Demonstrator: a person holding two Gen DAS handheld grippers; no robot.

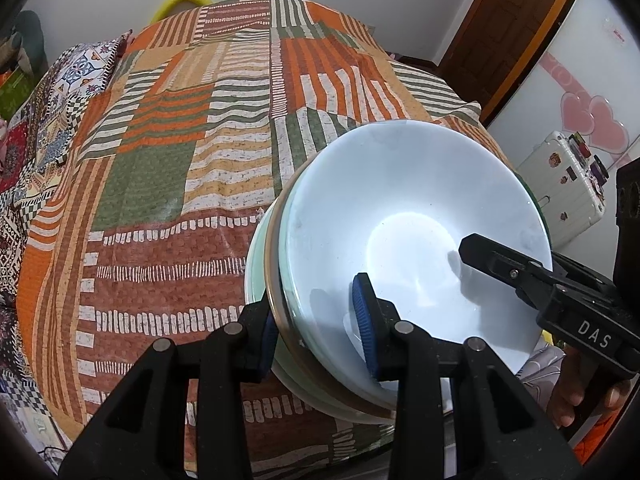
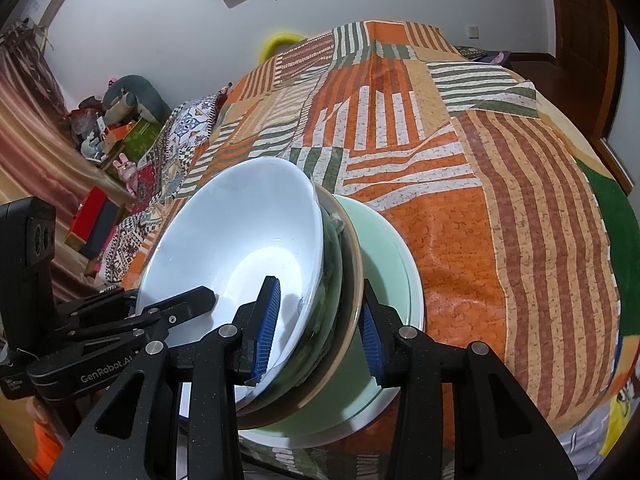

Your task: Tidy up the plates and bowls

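A stack of nested dishes is held over the bed: a white bowl (image 1: 404, 216) on top, a brown-rimmed dish (image 1: 276, 280) under it and a pale green plate (image 1: 256, 248) at the bottom. My left gripper (image 1: 316, 328) is shut on the stack's near rim, one blue pad inside the white bowl, one under the plates. My right gripper (image 2: 316, 328) is shut on the opposite rim of the same stack (image 2: 240, 232), one pad inside the bowl, one against the green plate (image 2: 384, 248). Each gripper shows in the other's view.
A bed with an orange, green and white patchwork cover (image 1: 180, 152) fills the view under the stack. A patterned pillow (image 1: 88, 64) lies at its left. A white suitcase (image 1: 560, 184) and a wooden door (image 1: 508, 28) stand at the right.
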